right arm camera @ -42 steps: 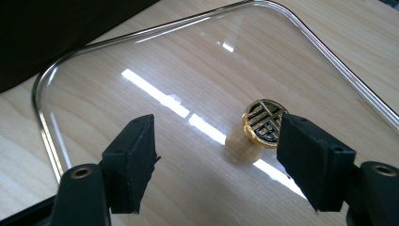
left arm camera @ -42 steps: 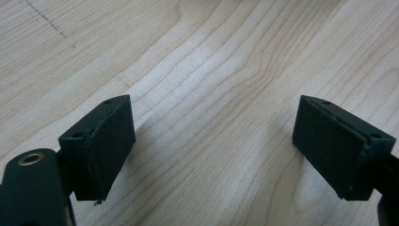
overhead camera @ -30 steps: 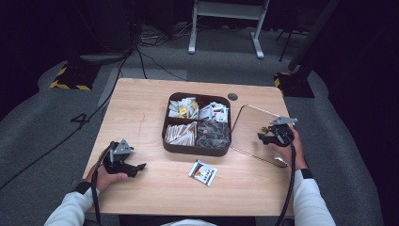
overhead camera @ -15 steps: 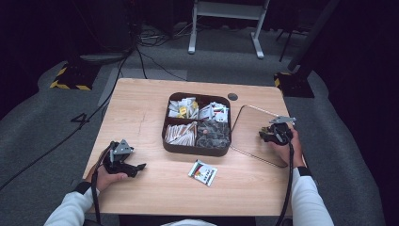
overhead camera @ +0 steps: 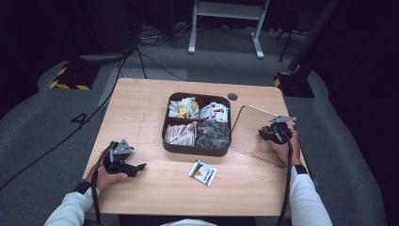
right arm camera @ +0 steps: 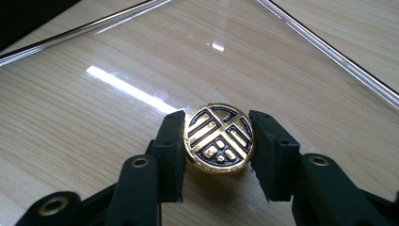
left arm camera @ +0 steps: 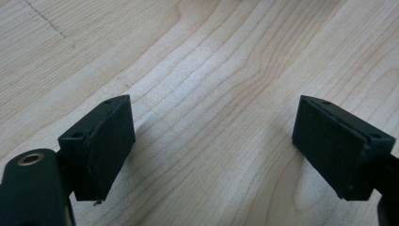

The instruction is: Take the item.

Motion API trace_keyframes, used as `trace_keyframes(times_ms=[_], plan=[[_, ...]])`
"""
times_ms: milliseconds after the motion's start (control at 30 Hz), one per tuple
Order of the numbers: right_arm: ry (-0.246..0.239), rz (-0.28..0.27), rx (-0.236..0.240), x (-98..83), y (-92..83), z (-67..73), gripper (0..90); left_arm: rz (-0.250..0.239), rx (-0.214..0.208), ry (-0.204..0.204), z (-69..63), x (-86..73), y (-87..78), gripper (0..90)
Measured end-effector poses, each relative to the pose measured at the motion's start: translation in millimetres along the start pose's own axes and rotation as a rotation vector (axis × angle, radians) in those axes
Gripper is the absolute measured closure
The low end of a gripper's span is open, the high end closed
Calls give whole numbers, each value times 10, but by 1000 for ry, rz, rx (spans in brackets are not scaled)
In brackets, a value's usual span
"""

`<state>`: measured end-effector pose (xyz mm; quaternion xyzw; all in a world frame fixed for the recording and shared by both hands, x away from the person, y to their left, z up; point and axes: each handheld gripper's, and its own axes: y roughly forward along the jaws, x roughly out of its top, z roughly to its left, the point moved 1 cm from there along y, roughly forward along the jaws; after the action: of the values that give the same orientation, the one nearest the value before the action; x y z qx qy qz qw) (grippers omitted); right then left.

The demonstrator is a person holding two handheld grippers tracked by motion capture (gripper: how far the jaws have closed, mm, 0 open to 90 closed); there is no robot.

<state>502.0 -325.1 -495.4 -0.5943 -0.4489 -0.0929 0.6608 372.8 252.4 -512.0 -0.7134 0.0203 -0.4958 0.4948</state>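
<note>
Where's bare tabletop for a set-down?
Widest free patch: far-left wood between the compartment box and the table's left edge. A smaller patch lies along the near edge, right of the sachet. Crowded: the box, and the clear lid where the right tool works.

Light wooden table [overhead camera: 141,108] on grey carpet [overhead camera: 42,127], dark room, white metal stand [overhead camera: 226,9] behind.

A recording studio or lab, as I see it from my feed.
My wooden table [overhead camera: 141,108] stands on grey carpet [overhead camera: 42,127], dark drapes around, cables [overhead camera: 150,52] trailing, hazard-striped base [overhead camera: 70,77].
</note>
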Motion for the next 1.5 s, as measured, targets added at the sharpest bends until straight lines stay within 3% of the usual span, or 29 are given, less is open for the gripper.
trace_keyframes(times_ms=[200, 567, 900, 1100, 1500], plan=[[-10, 2, -34, 3, -4, 3, 589, 0, 0, 0, 0, 0, 0, 138], [-17, 12, -39, -4, -44, -25, 590, 0, 1, 1, 0, 0, 0, 138], [21, -50, -53, 86, -294, -156, 590, 0, 1, 0, 0, 0, 0, 138], [5, -71, -51, 175, -431, -169, 590, 0, 1, 0, 0, 0, 0, 138], [-17, -83, -29, 264, -509, -154, 590, 0, 1, 1, 0, 0, 0, 138]])
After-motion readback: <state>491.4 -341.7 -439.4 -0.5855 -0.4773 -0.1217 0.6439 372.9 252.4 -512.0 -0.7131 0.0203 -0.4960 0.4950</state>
